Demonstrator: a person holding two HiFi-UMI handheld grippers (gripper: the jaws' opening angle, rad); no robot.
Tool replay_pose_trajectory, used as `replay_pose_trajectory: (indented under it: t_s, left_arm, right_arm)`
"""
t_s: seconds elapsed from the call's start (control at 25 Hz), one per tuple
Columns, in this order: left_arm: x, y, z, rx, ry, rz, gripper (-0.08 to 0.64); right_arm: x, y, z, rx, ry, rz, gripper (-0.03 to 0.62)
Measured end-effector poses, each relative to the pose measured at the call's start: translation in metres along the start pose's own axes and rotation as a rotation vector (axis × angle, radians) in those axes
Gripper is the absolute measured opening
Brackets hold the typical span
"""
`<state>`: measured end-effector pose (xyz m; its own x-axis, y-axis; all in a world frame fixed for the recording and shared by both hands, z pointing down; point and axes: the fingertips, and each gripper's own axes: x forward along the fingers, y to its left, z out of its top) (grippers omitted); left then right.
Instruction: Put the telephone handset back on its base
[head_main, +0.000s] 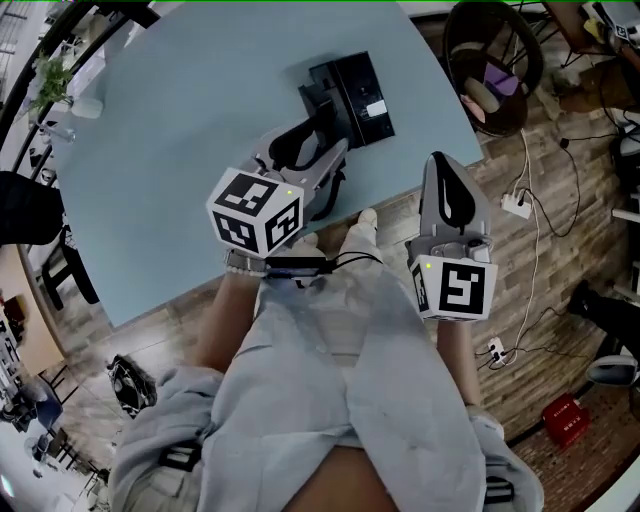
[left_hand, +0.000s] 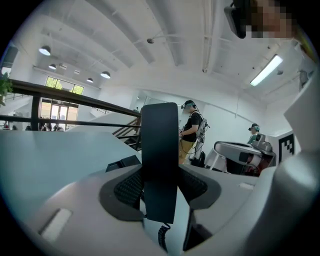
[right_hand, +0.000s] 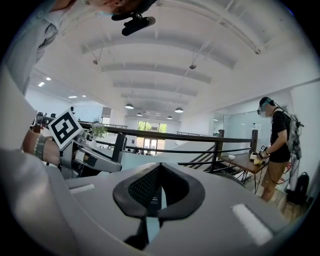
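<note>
My left gripper (head_main: 312, 150) hovers over the near part of the light blue table (head_main: 180, 130), shut on the black telephone handset (left_hand: 160, 160). The handset stands upright between the jaws, and its coiled cord (left_hand: 162, 236) hangs below. In the head view the handset (head_main: 320, 118) reaches toward the black telephone base (head_main: 355, 95), which lies just beyond the gripper. A corner of the base (left_hand: 122, 162) shows to the handset's left. My right gripper (head_main: 443, 165) is to the right, off the table's edge, with its jaws shut and nothing between them (right_hand: 155, 192).
The table's curved near edge runs by my knees. On the wooden floor at the right lie a white power strip (head_main: 516, 205) with cables and a round dark chair (head_main: 495, 65). A black railing (right_hand: 165, 132) and other people stand in the background.
</note>
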<state>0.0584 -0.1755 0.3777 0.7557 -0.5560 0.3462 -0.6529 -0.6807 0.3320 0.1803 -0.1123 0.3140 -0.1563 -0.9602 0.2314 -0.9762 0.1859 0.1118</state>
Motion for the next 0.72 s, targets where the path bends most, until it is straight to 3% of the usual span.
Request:
replay_pose_trajectory:
  t_s: [0.4,0.72]
  left_arm:
    - [0.029,0.019,-0.014,-0.115,0.022,0.107,0.212]
    - [0.050,0.036,-0.030,-0.161,0.069,0.200,0.212]
  right_arm:
    - [0.020,-0.016,-0.009,-0.005,0.021,0.093,0.006]
    - [0.030,-0.028,-0.018,-0.004,0.032,0.137,0.006]
